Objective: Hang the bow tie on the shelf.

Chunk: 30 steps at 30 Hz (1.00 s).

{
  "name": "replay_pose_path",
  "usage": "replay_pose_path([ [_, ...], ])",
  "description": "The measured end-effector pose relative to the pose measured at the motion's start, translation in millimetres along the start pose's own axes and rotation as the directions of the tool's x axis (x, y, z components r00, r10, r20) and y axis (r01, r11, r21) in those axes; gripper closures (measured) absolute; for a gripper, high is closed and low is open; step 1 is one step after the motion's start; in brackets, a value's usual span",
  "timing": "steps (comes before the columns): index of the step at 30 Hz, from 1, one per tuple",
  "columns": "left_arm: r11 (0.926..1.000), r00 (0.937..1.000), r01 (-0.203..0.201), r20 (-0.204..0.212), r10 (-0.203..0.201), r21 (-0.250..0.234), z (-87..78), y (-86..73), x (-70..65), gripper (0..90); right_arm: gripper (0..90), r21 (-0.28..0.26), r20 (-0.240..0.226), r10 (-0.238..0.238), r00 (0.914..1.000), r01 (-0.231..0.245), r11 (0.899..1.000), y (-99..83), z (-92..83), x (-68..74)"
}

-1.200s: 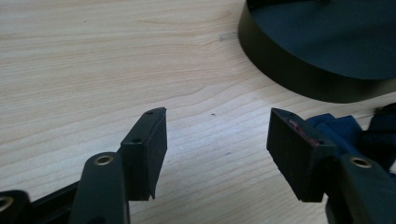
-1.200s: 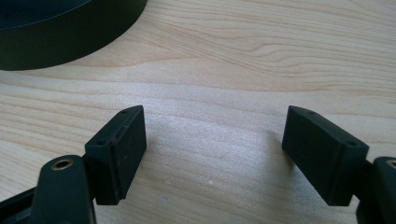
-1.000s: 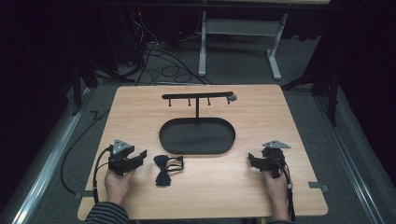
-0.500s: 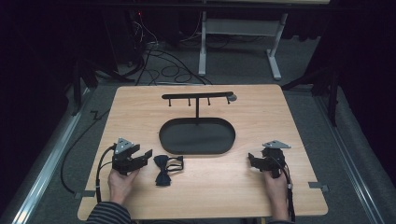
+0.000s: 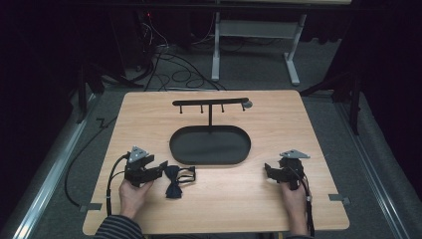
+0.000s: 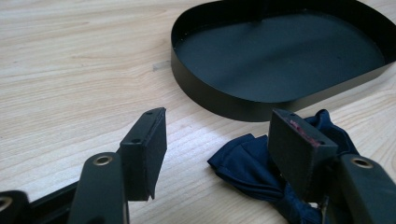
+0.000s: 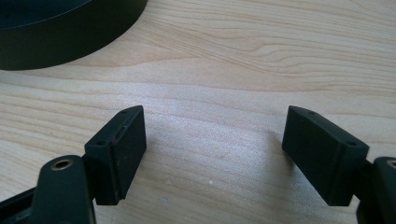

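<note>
A dark navy bow tie (image 5: 175,180) lies on the wooden table (image 5: 283,124) near the front left, just in front of the black oval tray (image 5: 209,160). My left gripper (image 5: 160,169) sits low at the tie's left end, its jaws open. In the left gripper view the bow tie (image 6: 243,163) lies ahead of the left gripper (image 6: 219,126) and partly behind one of its jaws, with no pad pressing on it. My right gripper (image 5: 269,173) rests at the front right, open over bare wood. In its own view nothing lies between the jaws of the right gripper (image 7: 212,121).
A black T-shaped stand (image 5: 211,103) with small hooks rises from the back of the tray. The tray rim (image 6: 224,100) is close ahead of the left gripper, and the same rim (image 7: 56,46) shows in the right gripper view. Cables and a table frame lie on the floor beyond.
My left gripper has edged a little to the right, closer to the bow tie. The bow tie and the right gripper have not moved.
</note>
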<state>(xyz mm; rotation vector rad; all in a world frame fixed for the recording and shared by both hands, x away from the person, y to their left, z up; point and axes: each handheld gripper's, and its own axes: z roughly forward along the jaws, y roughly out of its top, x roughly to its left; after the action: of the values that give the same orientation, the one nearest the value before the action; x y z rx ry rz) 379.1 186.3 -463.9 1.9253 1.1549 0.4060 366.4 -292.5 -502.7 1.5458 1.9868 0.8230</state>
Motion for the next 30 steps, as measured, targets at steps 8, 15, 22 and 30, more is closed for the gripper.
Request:
replay_pose_path([
  [8, 0.9993, 0.9985, -0.036, 0.042, 0.036, 0.005, 0.7, 5.2, -10.3, 40.2, 22.8, 0.001, -0.002, -0.001, 1.0, 0.001, 1.0, -0.2, -0.2, 0.1],
  [15, 0.9958, 0.9937, -0.087, 0.074, 0.085, 0.028, 3.1, 6.9, -17.7, 39.1, 22.8, 0.001, -0.002, -0.001, 1.0, 0.001, 1.0, -0.2, -0.2, 0.1],
  [22, 0.9927, 0.9886, -0.117, 0.1, 0.113, 0.032, 5.4, 10.5, -24.6, 39.4, 22.8, 0.001, -0.002, -0.001, 1.0, 0.001, 1.0, -0.2, -0.2, 0.1],
  [30, 0.9873, 0.9805, -0.147, 0.14, 0.138, 0.06, 14.3, 14.6, -35.7, 41.7, 22.8, 0.0, -0.001, 0.001, 1.0, -0.001, 1.0, -0.1, -0.2, -0.1],
])
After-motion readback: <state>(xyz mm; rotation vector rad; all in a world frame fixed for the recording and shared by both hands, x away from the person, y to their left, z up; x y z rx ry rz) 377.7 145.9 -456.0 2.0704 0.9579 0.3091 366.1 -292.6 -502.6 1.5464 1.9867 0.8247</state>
